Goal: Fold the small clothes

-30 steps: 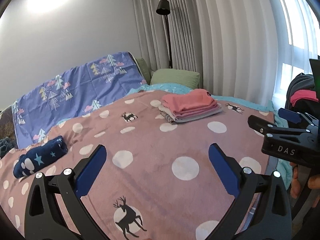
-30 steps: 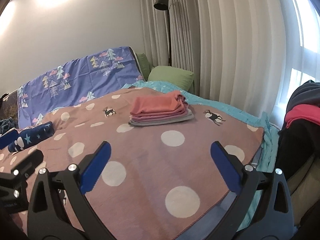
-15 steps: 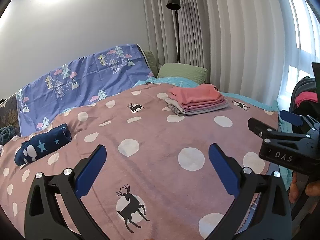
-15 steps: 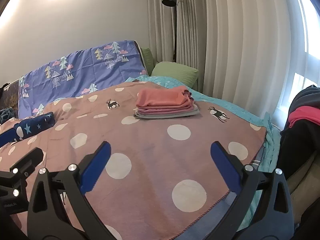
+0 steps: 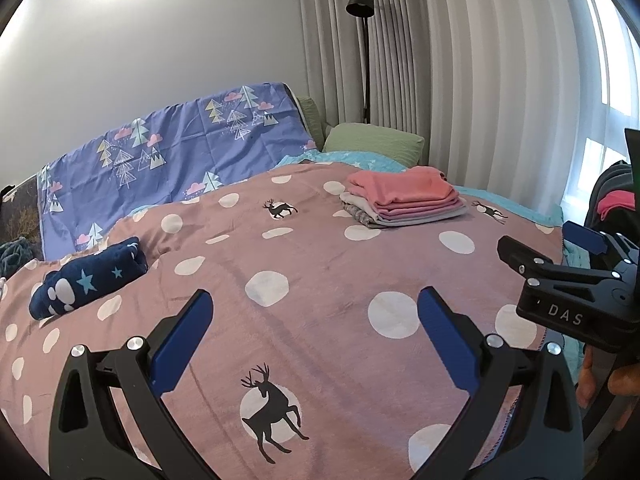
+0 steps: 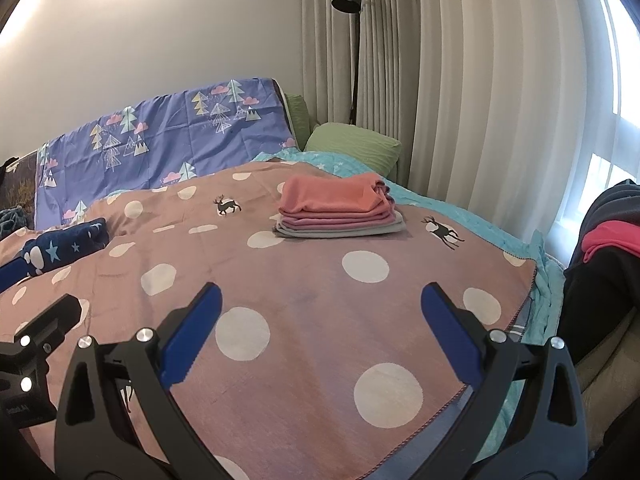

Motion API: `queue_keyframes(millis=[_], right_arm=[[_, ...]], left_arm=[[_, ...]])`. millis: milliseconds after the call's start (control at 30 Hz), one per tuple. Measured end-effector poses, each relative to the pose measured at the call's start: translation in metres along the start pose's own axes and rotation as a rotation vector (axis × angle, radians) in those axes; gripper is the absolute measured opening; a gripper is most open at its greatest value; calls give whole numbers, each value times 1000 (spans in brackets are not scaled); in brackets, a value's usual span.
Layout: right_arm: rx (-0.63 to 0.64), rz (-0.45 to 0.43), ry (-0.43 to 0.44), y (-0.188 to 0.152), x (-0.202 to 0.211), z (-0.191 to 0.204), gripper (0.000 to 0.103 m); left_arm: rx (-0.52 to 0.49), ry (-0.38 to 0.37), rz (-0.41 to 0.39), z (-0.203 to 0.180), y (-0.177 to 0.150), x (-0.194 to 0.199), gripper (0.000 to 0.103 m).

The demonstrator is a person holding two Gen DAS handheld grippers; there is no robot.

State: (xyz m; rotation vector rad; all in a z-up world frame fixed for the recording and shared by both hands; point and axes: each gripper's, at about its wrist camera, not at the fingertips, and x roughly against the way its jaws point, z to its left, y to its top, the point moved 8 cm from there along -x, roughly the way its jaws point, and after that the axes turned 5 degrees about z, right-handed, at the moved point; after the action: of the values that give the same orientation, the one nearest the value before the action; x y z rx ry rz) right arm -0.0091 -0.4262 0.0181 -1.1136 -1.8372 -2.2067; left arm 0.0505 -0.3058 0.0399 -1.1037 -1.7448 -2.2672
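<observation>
A stack of folded clothes, coral pink on top with grey beneath, lies on the far right of the pink polka-dot blanket; it also shows in the right wrist view. My left gripper is open and empty, held above the blanket's near part. My right gripper is open and empty too, and it shows at the right edge of the left wrist view. A pile of dark and pink unfolded clothes sits off the bed at the right.
A rolled navy star-print cloth lies at the blanket's left. A purple tree-print sheet covers the headboard, with a green pillow beside it. A black floor lamp, curtains and a window stand behind.
Both cameras have drawn back and risen slightly; the folded stack and the bed look a little lower and farther. Both grippers stay open and empty.
</observation>
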Motion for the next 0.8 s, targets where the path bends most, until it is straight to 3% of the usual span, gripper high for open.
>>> queue_keyframes(millis=[267,800], right_arm=[[12,-5,-21,1,-1,0,101],[16,3,-21,-1,-6,3,101]], left_arm=[[12,30,-6,5,-1,-2,102],[2,1,1,1,-1,-1,102]])
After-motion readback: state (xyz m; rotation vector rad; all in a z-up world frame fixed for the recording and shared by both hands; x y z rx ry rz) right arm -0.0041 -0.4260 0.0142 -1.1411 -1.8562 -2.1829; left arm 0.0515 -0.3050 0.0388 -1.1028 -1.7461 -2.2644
